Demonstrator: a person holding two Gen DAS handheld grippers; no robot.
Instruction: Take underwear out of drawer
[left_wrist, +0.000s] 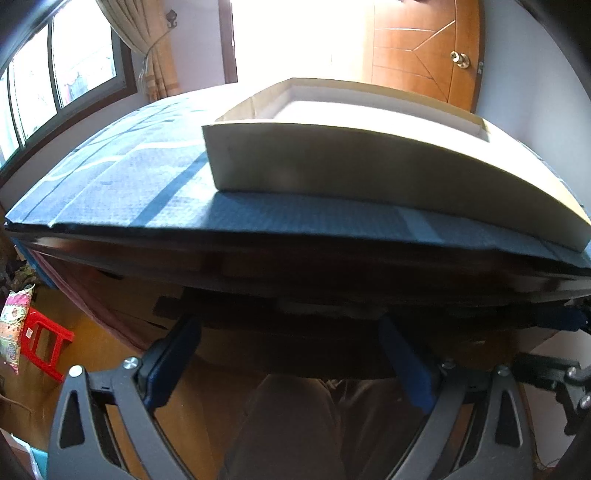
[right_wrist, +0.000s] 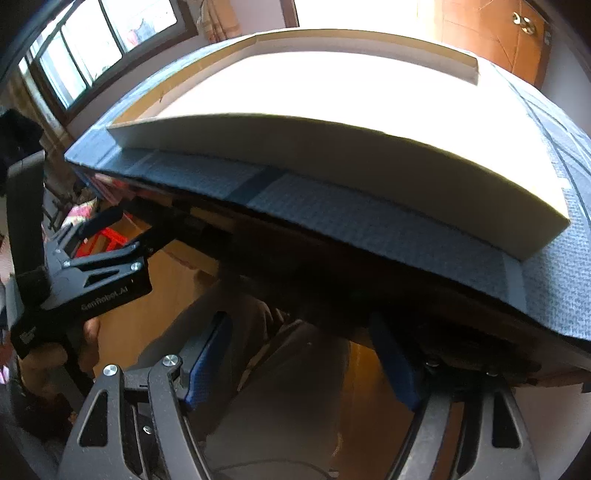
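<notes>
Two grippers sat low below the table edge (left_wrist: 258, 236), both pointed down and forward, and we saw nothing between the fingers of either one. Our left gripper (left_wrist: 291, 363) had its jaws spread wide, blue pads (left_wrist: 173, 354) well apart, only our trouser leg (left_wrist: 288, 417) and wooden floor (left_wrist: 99, 354) behind the gap. Our right gripper (right_wrist: 303, 360) also stood wide, pads apart and empty, the same grey trouser fabric showing through. In the right wrist view we saw the left gripper (right_wrist: 162, 230) off to the left side, held in a hand (right_wrist: 90, 332), its tips reaching in under the tabletop; its tips were too dark there to read.

On top of the table lay a blue-grey patterned mat (left_wrist: 140, 173), and on that mat stood a shallow open cardboard box (left_wrist: 369, 173), near wall facing us, pale inside (right_wrist: 314, 88). We took this box as the drawer. Underwear: we could not see any in either view, the box interior was blown out by light and the near wall hid the bottom, so we could not tell where it lay.

Behind the table were a window (left_wrist: 55, 74) with a tied curtain (left_wrist: 155, 59) and a wooden door (left_wrist: 424, 48). One red plastic stool (left_wrist: 44, 347) stood on the floor at left, a patterned cushion (left_wrist: 11, 332) just beside it
</notes>
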